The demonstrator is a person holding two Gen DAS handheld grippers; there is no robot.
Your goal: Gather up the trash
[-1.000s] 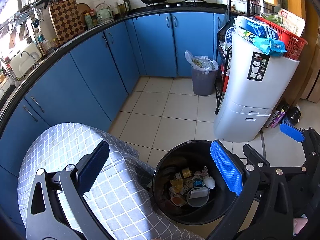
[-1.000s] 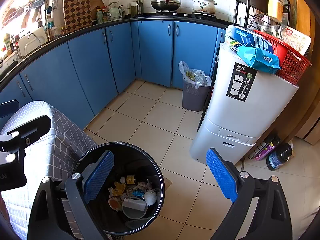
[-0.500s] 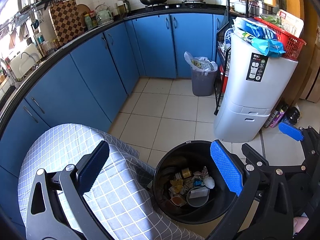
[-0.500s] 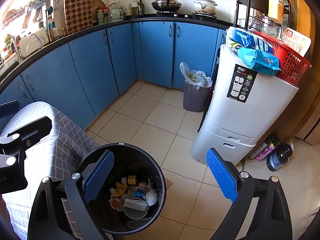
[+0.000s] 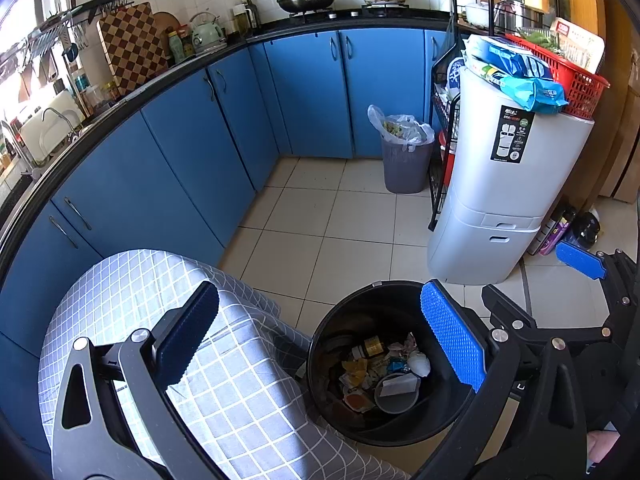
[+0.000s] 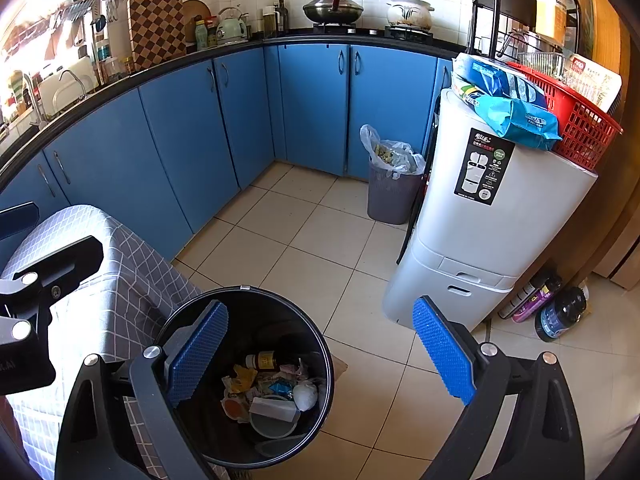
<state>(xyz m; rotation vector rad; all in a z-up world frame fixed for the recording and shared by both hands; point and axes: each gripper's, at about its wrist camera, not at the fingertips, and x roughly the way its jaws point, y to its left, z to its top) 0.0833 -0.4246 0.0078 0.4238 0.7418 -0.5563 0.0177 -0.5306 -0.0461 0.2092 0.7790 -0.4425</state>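
A round black trash bin (image 5: 320, 344) stands on the tiled floor beside a table with a grey checked cloth (image 5: 240, 392). It also shows in the right wrist view (image 6: 326, 364). Trash (image 5: 380, 376) lies in its bottom: wrappers, a small brown bottle, a white cup, crumpled paper; the same trash shows in the right wrist view (image 6: 268, 392). My left gripper (image 5: 320, 340) is open and empty, held above the cloth edge and the bin. My right gripper (image 6: 320, 352) is open and empty above the bin's right side. The right gripper's blue pad (image 5: 580, 259) shows at the left view's right edge.
A grey basket with a plastic bag liner (image 6: 390, 192) stands by the blue cabinets (image 6: 180, 140). A tall white bin unit (image 6: 480, 232) carries a red basket (image 6: 580, 128) and blue packs. Bottles (image 6: 560, 308) stand on the floor at its right.
Both views have shifted only slightly. Both grippers stay open and empty above the bin.
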